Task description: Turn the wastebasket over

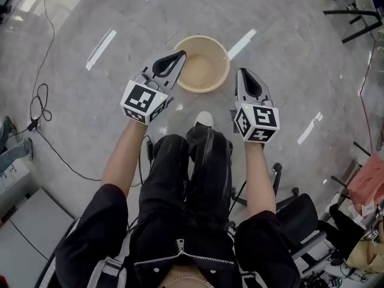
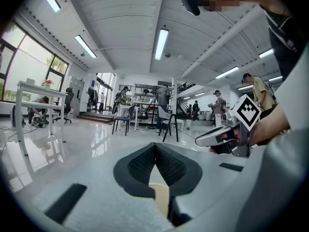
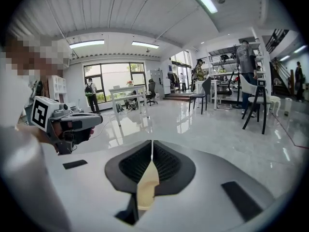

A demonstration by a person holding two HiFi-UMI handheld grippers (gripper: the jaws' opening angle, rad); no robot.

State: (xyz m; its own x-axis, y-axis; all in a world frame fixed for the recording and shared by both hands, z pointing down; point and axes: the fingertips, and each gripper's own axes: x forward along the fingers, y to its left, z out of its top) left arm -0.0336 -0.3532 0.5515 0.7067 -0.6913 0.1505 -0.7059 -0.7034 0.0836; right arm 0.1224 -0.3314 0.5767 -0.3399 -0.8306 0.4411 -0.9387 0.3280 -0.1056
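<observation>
The wastebasket (image 1: pixel 204 65) stands mouth-up on the floor (image 1: pixel 288 59) just beyond the person's shoe (image 1: pixel 204 119), flanked by the left gripper (image 1: pixel 180 55) and right gripper (image 1: pixel 242 72), both with jaws pressed together on nothing, so the turning-over seems wholly undone.

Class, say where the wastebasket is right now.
In the head view, the wastebasket stands mouth-up on the floor at top centre, just beyond the person's shoe, between the tips of the left tool and the right tool.
</observation>
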